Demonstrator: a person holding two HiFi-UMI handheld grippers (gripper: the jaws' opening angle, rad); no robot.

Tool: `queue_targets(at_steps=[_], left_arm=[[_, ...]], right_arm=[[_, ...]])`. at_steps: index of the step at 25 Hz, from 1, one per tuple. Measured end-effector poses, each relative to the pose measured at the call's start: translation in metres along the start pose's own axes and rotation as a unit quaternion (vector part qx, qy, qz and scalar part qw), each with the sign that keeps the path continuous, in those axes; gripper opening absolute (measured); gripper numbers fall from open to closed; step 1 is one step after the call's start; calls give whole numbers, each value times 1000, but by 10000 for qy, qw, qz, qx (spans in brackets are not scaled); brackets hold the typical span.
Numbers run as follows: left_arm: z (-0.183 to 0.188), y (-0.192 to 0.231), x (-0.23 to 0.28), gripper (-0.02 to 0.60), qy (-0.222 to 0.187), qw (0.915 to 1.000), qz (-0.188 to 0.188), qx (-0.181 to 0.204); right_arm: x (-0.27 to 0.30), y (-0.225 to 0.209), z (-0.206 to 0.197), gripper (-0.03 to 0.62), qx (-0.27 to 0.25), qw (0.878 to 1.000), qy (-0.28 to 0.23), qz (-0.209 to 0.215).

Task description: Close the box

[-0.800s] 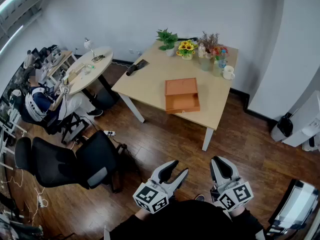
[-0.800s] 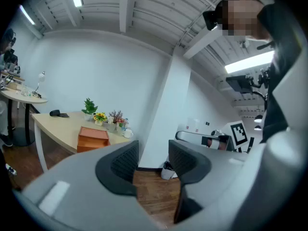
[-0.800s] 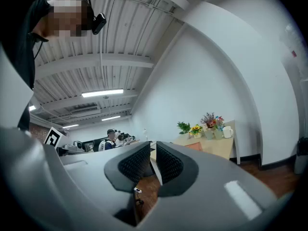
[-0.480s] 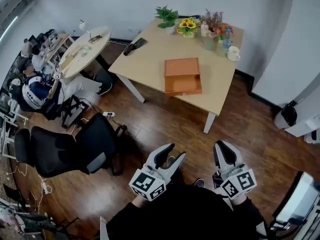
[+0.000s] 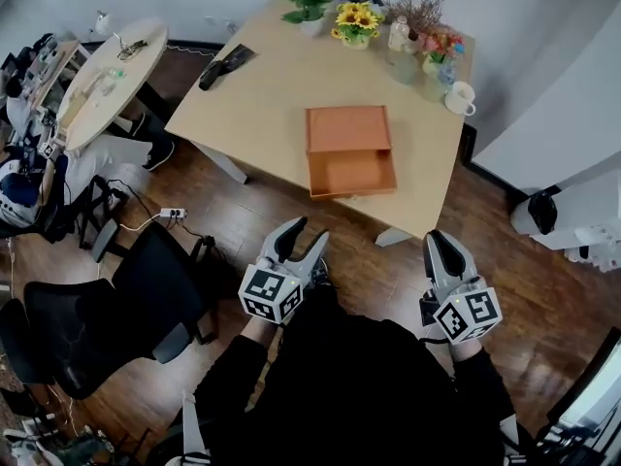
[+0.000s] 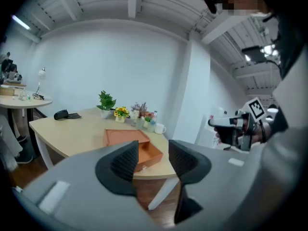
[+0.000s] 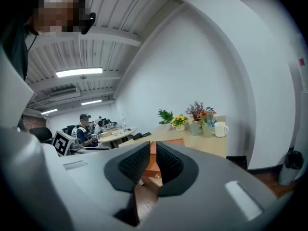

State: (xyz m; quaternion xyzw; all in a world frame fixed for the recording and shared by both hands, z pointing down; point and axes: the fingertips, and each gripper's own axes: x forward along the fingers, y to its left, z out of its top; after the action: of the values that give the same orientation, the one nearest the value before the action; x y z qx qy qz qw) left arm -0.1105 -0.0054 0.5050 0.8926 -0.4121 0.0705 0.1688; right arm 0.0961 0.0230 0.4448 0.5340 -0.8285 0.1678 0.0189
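An orange box (image 5: 350, 149) lies open near the front edge of the light wooden table (image 5: 262, 85). Its flat lid is folded back toward the table's middle and its tray faces me. Both grippers hang over the wooden floor, short of the table. My left gripper (image 5: 302, 240) is open with nothing between its fingers, and the box (image 6: 126, 136) shows beyond its jaws (image 6: 153, 150). My right gripper (image 5: 439, 248) is shut and holds nothing. Through the slit of that gripper (image 7: 153, 154) a strip of the box (image 7: 167, 142) shows.
Potted plants, sunflowers (image 5: 355, 19), bottles and a white mug (image 5: 460, 96) line the table's far edge. A black item (image 5: 222, 66) lies at its far left. A black office chair (image 5: 136, 304) stands to my left. A person sits by a round table (image 5: 105, 78). A white wall (image 5: 553, 134) is at right.
The table and box have come nearer and now sit lower in the head view. Both grippers have moved forward toward the table's front edge. The jaws look unchanged.
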Motion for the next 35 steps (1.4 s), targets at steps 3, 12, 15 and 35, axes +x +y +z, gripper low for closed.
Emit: queue_targets(at_steps=[3, 12, 15, 35], left_arm=[[-25, 55, 31, 181, 524, 9973, 67, 510], [-131, 116, 108, 209, 2303, 9611, -82, 1526], [-147, 120, 120, 207, 2646, 9555, 19, 1307], [-121, 166, 172, 106, 2806, 9489, 531, 1342]], right_arm=[[57, -21, -15, 32, -321, 9984, 452, -147], [155, -121, -178, 173, -2413, 9262, 2887, 221], [169, -125, -196, 173, -2703, 9122, 3058, 371], [240, -133, -173, 100, -2531, 9246, 2824, 358]])
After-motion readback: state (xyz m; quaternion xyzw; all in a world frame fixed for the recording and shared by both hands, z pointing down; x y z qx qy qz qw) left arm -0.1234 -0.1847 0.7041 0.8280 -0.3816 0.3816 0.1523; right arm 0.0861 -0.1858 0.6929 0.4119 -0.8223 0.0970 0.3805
